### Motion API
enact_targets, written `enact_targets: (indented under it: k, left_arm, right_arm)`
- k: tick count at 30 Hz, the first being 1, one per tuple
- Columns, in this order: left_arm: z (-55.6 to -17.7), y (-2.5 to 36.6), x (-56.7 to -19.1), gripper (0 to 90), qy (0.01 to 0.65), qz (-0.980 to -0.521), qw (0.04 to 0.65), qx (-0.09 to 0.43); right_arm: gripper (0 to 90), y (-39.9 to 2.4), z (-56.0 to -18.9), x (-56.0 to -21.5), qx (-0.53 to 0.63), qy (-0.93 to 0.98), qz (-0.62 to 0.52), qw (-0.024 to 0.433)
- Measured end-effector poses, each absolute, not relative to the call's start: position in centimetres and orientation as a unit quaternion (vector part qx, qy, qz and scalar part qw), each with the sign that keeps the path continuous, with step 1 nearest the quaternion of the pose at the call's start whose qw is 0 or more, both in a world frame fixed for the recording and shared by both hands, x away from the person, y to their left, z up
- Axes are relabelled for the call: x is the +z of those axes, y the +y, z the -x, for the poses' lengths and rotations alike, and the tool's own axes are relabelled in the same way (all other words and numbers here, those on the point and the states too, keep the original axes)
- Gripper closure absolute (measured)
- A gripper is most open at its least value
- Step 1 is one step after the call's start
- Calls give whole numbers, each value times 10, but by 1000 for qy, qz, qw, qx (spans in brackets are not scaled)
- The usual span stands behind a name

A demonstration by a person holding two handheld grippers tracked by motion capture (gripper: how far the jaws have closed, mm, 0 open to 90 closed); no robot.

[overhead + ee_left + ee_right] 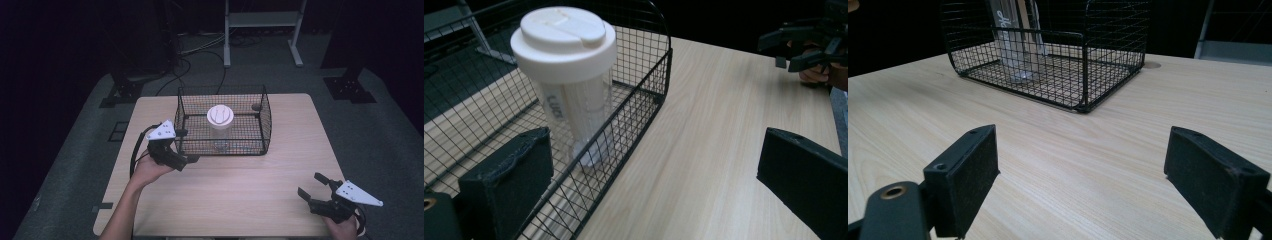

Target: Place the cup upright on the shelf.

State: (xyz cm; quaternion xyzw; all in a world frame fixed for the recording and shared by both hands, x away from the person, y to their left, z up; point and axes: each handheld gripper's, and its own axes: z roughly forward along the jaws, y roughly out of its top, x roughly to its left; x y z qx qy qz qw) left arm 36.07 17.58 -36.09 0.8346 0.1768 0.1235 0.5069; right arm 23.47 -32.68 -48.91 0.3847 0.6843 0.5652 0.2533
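Observation:
A black wire basket (265, 125) (644, 95) (1108, 65) stands at the back middle of the light wooden table (240, 200). Inside it a clear tumbler with a white lid (220, 117) (564, 45) (1015, 40) stands upright. My left gripper (186, 146) (654, 155) is open at the basket's front left corner. One of its jaws shows against the mesh and the other over bare table, with nothing gripped. My right gripper (311, 185) (1083, 170) (804, 45) is open low over the table's front right, well apart from the basket.
A small round hole (256, 106) (1151, 64) marks the tabletop behind the basket's right end. On the dark floor beyond are a white metal frame (260, 20), loose cables (185, 70) and black stand feet (125, 90) (350, 85).

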Motion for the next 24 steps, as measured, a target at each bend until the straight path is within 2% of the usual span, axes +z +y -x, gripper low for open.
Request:
enact_targets:
  k: [24]
  left_arm:
    - [-331,192,-402,6,199,-831,504,126]
  right_arm:
    - [131,-326,-233,-489,563,684,-386,256]
